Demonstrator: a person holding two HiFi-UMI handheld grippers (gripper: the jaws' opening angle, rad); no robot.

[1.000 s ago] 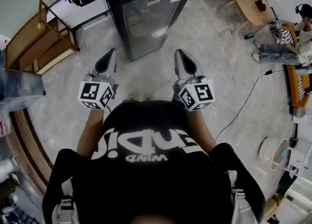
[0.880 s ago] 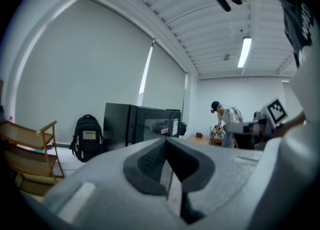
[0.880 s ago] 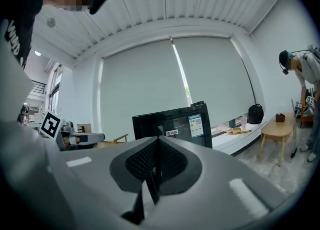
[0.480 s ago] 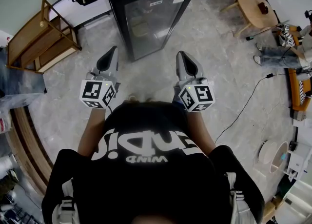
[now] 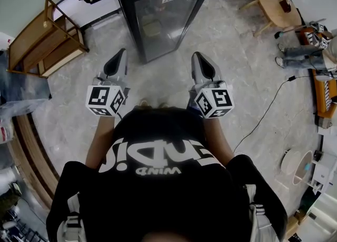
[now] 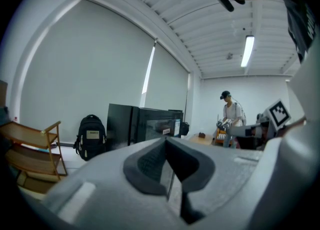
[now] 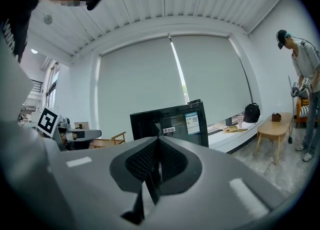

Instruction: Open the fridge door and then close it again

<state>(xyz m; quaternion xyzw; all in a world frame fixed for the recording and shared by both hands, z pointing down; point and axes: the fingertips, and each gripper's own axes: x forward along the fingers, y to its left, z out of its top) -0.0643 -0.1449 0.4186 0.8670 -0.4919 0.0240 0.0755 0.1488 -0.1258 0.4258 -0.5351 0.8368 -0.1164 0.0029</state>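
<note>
Far from the left claw point(image 5: 121, 55) and the right claw point(image 5: 194, 56), the tall black fridge with a glass door point(image 5: 160, 17) stands shut. Its door is probably stiff, smooth and rather heavy; its free vertical edge seems the best hold. Both claws are closed and empty, pointing almost level toward it.

1. This looked like a research or recording room staged with home furniture.
2. A black glass-door fridge point(image 5: 160, 14) stood free on a pale stone-patterned floor point(image 5: 221, 61), near a wooden shelf point(image 5: 45, 40) and a round wooden table point(image 5: 276, 6).
3. A cable point(image 5: 263, 114) trailed across the floor.
4. Tall roller blinds point(image 7: 170, 88) and a ceiling strip light point(image 6: 247, 51) suited an office building.
</note>
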